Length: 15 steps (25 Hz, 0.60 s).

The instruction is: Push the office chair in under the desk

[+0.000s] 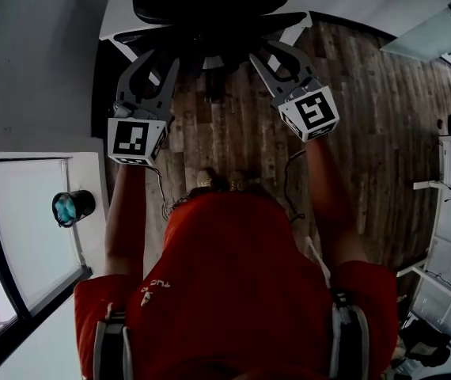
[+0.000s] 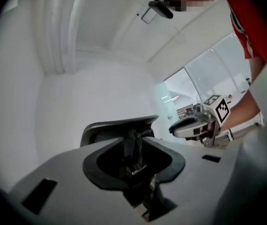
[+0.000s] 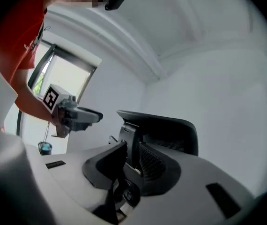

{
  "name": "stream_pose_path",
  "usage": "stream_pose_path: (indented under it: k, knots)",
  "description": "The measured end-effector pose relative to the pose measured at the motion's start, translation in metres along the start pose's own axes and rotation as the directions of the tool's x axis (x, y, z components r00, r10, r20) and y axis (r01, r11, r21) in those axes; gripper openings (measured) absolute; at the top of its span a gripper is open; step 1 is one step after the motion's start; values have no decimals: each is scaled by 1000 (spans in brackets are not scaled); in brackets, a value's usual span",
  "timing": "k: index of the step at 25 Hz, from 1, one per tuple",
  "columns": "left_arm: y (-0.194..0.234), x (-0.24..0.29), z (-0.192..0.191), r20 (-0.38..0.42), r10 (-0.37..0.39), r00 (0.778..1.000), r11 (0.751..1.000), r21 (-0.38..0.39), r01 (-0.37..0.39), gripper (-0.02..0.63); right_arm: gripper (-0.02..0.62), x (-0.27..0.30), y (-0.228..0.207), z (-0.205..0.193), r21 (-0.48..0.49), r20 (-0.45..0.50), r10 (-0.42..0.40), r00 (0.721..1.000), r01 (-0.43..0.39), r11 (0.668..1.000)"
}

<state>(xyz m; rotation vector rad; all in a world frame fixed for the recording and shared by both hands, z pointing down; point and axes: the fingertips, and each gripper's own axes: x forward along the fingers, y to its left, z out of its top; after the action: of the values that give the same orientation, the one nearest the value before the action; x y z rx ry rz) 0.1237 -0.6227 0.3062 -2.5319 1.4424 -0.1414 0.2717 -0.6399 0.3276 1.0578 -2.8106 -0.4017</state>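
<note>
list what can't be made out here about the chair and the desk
- Wheels of the chair: head view, hidden under its back and in shadow.
- Far side of the desk: head view, cut off by the top edge.
- What the cup holds: head view, too small.

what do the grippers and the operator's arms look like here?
The left gripper and right gripper match: grey two-finger forks with dark pads inside. Each carries a white cube with black square markers. A thin dark cable trails by the right one. The person wears a red short-sleeved shirt.
</note>
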Motion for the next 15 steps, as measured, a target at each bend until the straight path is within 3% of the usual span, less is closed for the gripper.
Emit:
stream_pose_path:
  k: [6, 15]
  knots:
    - [-23, -6, 9, 75, -5, 997, 996, -86, 12, 53, 58, 6, 43, 26, 106, 134, 9, 991, -24, 994]
    - [-52, -8, 7, 97, -68, 993, 985, -149, 82, 9, 26, 9, 65, 37, 166, 198, -10, 980, -23, 986]
